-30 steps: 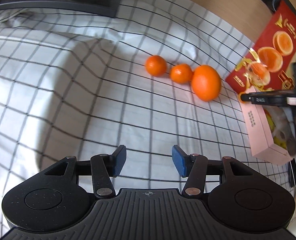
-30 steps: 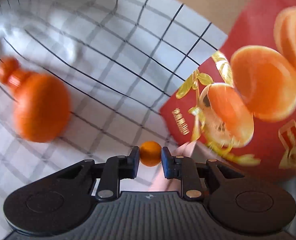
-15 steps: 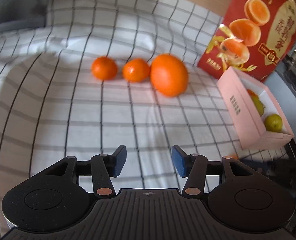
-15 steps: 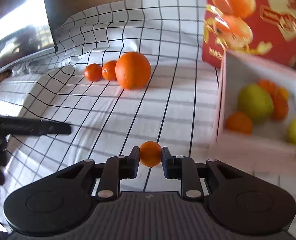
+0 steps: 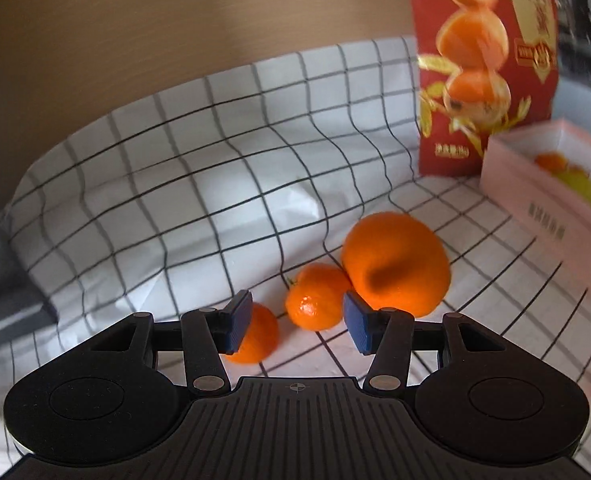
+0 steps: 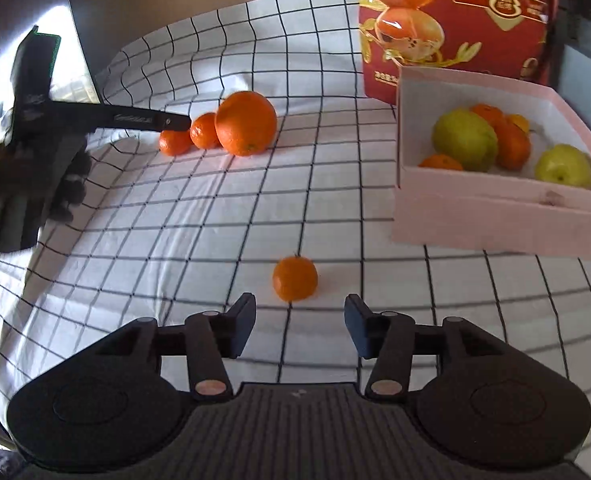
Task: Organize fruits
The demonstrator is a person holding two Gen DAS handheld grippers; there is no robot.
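Left wrist view: the left tool [image 5: 297, 326] gapes wide and empty, angled down over a row of two small mandarins [image 5: 315, 296] touching a big orange [image 5: 395, 264] on the checked cloth [image 5: 199, 200]. Right wrist view: the right tool [image 6: 299, 330] has just been opening, nothing between its pads; a loose mandarin [image 6: 294, 278] sits on the cloth just ahead, near the pink box [image 6: 495, 216] of fruit, with the red carton [image 6: 451, 20] behind.

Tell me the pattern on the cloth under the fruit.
The cloth is white with a thin black grid; the right wrist view shows it best.
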